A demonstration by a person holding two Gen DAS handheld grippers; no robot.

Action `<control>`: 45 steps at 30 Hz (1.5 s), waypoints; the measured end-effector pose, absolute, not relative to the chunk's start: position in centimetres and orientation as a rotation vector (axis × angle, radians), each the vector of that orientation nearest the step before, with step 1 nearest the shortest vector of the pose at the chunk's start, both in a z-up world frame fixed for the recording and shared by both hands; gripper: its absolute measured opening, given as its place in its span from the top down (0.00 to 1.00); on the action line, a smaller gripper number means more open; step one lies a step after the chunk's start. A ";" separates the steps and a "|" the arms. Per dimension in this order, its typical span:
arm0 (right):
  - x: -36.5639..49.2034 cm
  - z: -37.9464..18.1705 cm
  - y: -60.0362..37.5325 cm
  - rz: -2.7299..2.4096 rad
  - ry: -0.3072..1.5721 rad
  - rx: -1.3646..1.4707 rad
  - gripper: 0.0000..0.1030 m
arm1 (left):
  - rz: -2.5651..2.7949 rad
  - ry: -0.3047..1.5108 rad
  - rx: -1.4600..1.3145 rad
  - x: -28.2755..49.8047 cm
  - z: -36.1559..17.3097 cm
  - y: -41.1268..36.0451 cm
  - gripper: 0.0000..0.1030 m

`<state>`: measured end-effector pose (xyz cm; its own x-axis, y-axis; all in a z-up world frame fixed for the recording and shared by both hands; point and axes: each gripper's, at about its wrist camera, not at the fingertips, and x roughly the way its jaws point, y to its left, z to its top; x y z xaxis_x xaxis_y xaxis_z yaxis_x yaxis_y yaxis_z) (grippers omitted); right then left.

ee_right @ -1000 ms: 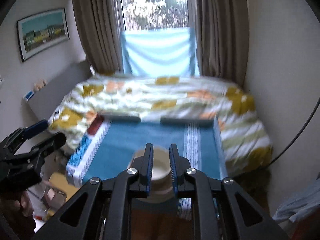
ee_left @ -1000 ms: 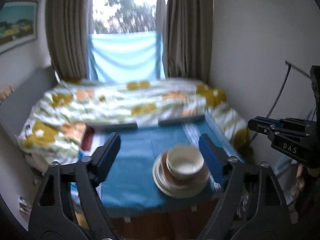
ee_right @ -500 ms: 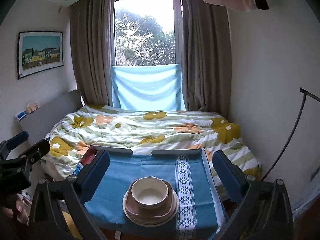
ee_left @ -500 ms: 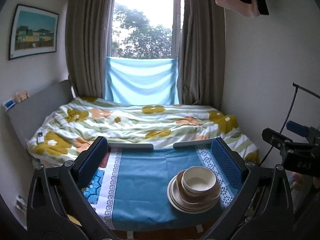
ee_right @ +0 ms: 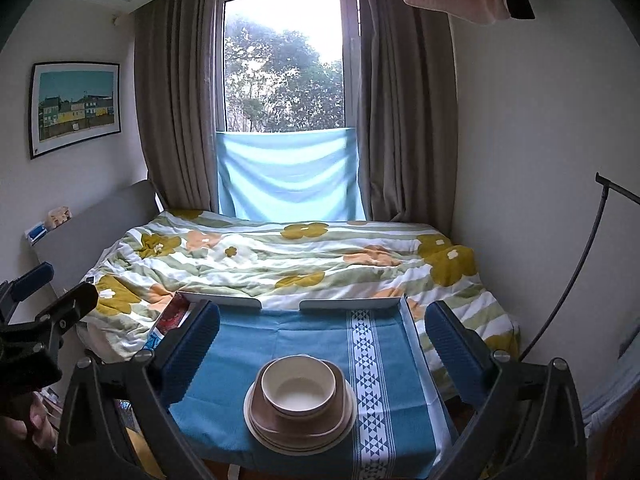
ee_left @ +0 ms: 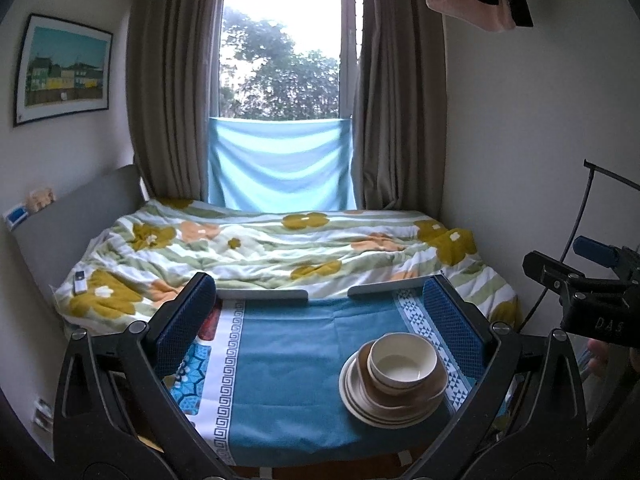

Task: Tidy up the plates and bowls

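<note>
A stack of dishes sits on a small table with a blue cloth (ee_left: 288,364): cream plates (ee_left: 360,404) at the bottom, a brown bowl (ee_left: 434,384) on them and a cream bowl (ee_left: 402,362) on top. The right wrist view shows the same cream bowl (ee_right: 299,386) in the brown bowl (ee_right: 336,396) on the plates (ee_right: 264,428). My left gripper (ee_left: 318,320) is open and empty, held back above the table. My right gripper (ee_right: 322,340) is open and empty, with the stack below and between its fingers.
A bed with a flowered quilt (ee_left: 280,248) lies behind the table, under a curtained window (ee_left: 280,60). The right gripper's body (ee_left: 588,296) shows at the right of the left view; the left one's (ee_right: 36,320) at the left of the right view.
The right gripper went from shut over the bowl to wide open. Both grippers pulled back and up from the stack, which stayed in place.
</note>
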<state>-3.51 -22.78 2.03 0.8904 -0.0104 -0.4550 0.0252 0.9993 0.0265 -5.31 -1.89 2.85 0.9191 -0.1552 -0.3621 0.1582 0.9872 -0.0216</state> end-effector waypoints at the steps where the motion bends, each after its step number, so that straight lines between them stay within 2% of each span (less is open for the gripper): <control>1: -3.6 2.0 -22.7 -0.019 0.472 0.033 0.01 | -0.161 0.371 0.010 -5.3 2.8 -1.9 0.00; 45: -3.2 2.3 -22.6 -0.020 0.475 0.035 0.01 | -0.122 0.361 0.040 -5.6 2.9 -3.2 0.00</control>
<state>-3.21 -22.58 2.31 0.8891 -0.0109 -0.4576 0.0272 0.9992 0.0291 -5.56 -3.20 2.93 0.9284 -0.1116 -0.3544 0.1257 0.9919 0.0169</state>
